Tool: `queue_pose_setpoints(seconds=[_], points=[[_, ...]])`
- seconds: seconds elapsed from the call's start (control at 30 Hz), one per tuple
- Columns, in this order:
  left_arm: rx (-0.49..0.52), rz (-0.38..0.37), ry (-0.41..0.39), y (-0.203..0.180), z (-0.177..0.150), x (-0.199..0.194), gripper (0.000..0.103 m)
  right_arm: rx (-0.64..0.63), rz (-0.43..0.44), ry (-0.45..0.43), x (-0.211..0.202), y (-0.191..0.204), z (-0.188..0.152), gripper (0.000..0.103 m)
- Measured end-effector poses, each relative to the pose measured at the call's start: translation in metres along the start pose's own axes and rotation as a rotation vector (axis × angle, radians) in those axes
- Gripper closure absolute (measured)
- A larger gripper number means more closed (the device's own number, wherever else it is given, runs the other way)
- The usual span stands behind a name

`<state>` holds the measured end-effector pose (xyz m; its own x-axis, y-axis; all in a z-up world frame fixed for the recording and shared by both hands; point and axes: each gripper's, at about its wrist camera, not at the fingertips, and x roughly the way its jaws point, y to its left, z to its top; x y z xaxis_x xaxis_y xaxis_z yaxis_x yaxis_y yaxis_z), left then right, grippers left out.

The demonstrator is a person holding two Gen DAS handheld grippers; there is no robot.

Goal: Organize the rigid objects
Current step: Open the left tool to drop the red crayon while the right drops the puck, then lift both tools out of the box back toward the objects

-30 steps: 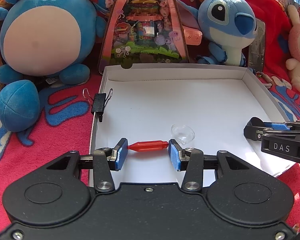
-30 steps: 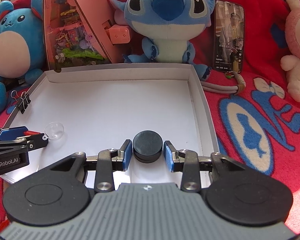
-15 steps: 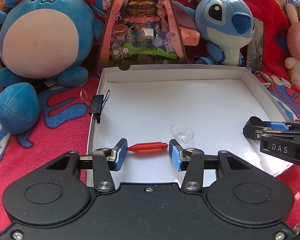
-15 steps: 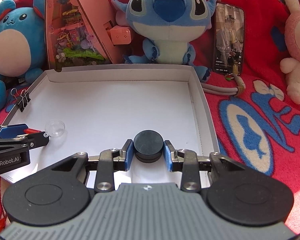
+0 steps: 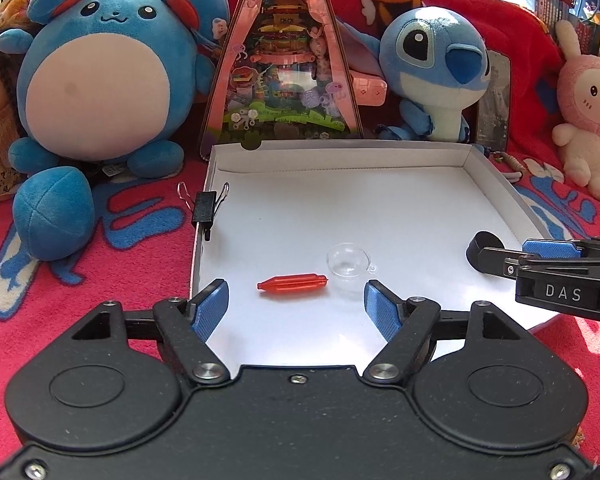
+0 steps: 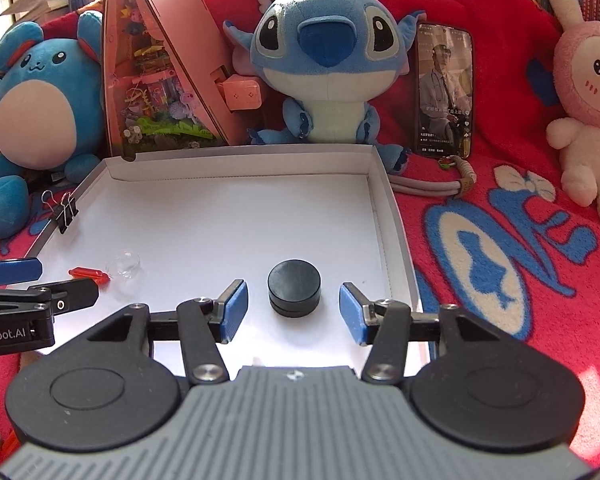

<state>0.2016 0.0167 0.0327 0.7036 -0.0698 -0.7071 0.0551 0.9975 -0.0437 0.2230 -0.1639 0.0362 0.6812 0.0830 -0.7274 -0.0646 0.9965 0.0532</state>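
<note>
A white shallow box (image 5: 380, 216) lies on a red blanket. In it lie a red plastic piece (image 5: 292, 282), a clear plastic dome (image 5: 348, 261) and a black round puck (image 6: 294, 287). My left gripper (image 5: 296, 310) is open, just short of the red piece, which lies free on the box floor. My right gripper (image 6: 292, 312) is open with the puck resting between and slightly beyond its fingers. The puck (image 5: 478, 246) also shows at the right of the left wrist view, partly hidden by the right gripper. The red piece (image 6: 89, 273) and dome (image 6: 123, 265) show in the right wrist view.
A black binder clip (image 5: 205, 207) is clamped on the box's left wall. Plush toys (image 5: 96, 80) (image 6: 320, 68), a pink triangular toy box (image 5: 284, 60), a phone (image 6: 444, 92) and a pink bunny (image 6: 588, 100) stand around the back and sides.
Both grippers have opened. The left one let go of the red piece and the right one let go of the black puck; both things now rest on the box floor.
</note>
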Motion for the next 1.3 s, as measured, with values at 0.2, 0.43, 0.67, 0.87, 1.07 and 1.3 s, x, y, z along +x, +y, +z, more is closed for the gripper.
queue_pose_setpoints(seconds=[0.2, 0.43, 0.67, 0.87, 1.07, 1.3], points=[[-0.001, -0.023, -0.033, 0.005, -0.010, -0.023, 0.021, -0.030, 0.008, -0.062, -0.027, 0.001, -0.008, 0.016], [0.010, -0.055, -0.064, 0.006, -0.027, -0.050, 0.017, -0.037, 0.046, -0.119, -0.058, -0.001, -0.021, 0.000], [0.030, -0.085, -0.078, 0.003, -0.046, -0.071, 0.017, -0.029, 0.071, -0.158, -0.083, -0.003, -0.036, 0.000], [0.037, -0.097, -0.090, 0.002, -0.061, -0.086, 0.017, -0.015, 0.095, -0.182, -0.098, -0.007, -0.050, 0.000], [0.035, -0.109, -0.100, 0.003, -0.076, -0.097, 0.017, -0.049, 0.105, -0.227, -0.114, -0.006, -0.067, 0.000], [0.027, -0.109, -0.099, 0.008, -0.094, -0.108, 0.017, -0.063, 0.105, -0.260, -0.127, -0.007, -0.084, 0.000]])
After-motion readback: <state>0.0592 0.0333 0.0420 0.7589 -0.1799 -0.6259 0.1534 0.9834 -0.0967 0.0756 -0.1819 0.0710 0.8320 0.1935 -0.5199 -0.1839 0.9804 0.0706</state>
